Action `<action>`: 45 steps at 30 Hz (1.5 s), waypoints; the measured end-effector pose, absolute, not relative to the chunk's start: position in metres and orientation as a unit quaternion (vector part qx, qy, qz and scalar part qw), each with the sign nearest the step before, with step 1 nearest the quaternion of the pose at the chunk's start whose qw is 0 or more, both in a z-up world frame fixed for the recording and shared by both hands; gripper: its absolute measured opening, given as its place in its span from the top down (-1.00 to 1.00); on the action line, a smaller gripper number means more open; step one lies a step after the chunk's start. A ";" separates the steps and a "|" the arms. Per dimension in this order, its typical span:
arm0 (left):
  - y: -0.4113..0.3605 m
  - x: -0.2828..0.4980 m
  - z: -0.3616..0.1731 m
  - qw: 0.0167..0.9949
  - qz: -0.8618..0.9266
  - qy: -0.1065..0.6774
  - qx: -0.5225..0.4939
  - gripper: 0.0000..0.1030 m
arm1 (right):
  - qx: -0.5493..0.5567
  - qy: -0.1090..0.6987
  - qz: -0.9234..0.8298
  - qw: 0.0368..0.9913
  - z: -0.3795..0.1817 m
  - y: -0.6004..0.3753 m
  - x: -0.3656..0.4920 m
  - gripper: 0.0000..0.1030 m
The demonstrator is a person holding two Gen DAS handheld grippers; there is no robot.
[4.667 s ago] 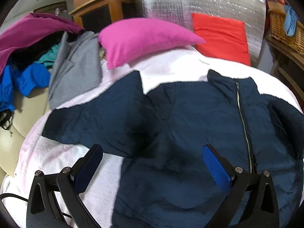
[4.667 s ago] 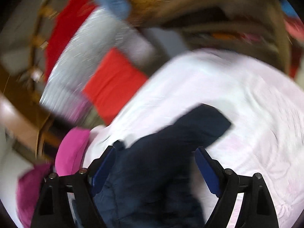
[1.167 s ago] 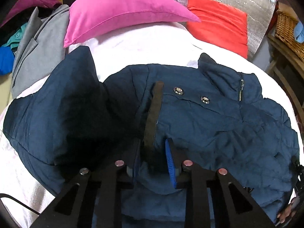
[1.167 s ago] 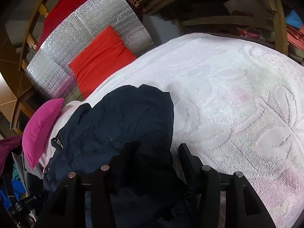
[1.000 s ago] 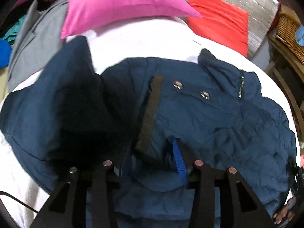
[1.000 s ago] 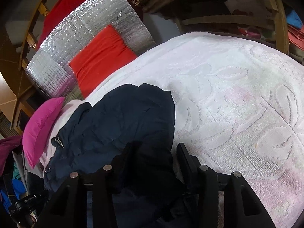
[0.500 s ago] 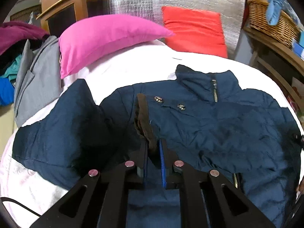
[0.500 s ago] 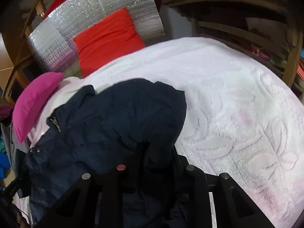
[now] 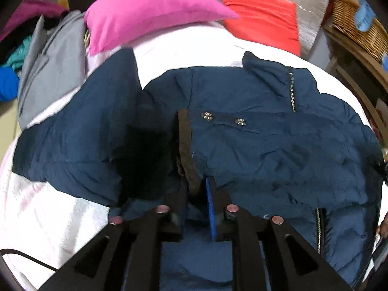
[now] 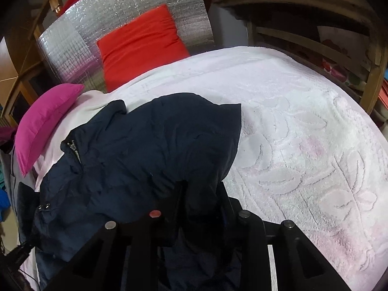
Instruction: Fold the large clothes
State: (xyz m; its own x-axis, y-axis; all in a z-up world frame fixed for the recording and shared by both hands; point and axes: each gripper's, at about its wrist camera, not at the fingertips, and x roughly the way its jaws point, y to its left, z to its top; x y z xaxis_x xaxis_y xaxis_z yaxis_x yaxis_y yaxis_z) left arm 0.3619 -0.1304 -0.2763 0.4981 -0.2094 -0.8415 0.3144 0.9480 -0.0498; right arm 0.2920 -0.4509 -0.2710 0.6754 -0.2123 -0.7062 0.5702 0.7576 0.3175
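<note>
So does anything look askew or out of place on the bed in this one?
Only the navy jacket: it lies crumpled across the white bedspread, one sleeve splayed toward the pink pillow, its brown-edged front flap turned up. Nothing looks spilled or damaged.

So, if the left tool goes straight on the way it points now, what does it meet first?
Most likely the navy jacket itself: the left tool already grips its brown-edged flap, and more jacket lies directly ahead, though depth is unclear.
</note>
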 end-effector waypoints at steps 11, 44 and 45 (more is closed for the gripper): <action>-0.150 0.362 -0.286 0.876 -0.140 0.450 0.102 0.53 | 0.244 0.324 -0.238 0.882 -0.289 -0.446 0.297 0.08; 0.004 0.373 -0.214 0.926 -0.064 0.370 -0.034 -0.49 | 0.334 0.278 -0.236 0.870 -0.313 -0.466 0.277 -0.67; 0.018 0.381 -0.219 0.924 -0.049 0.378 -0.045 -0.50 | 0.332 0.279 -0.237 0.869 -0.312 -0.465 0.277 -0.67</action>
State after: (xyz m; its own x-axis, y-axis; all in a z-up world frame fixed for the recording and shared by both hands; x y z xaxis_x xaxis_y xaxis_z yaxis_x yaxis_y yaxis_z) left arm 0.3809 0.0183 -0.2189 0.7097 -0.1246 -0.6934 0.0572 0.9912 -0.1196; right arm 0.2773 -0.4652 -0.3124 0.7316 -0.2268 -0.6428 0.5977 0.6668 0.4450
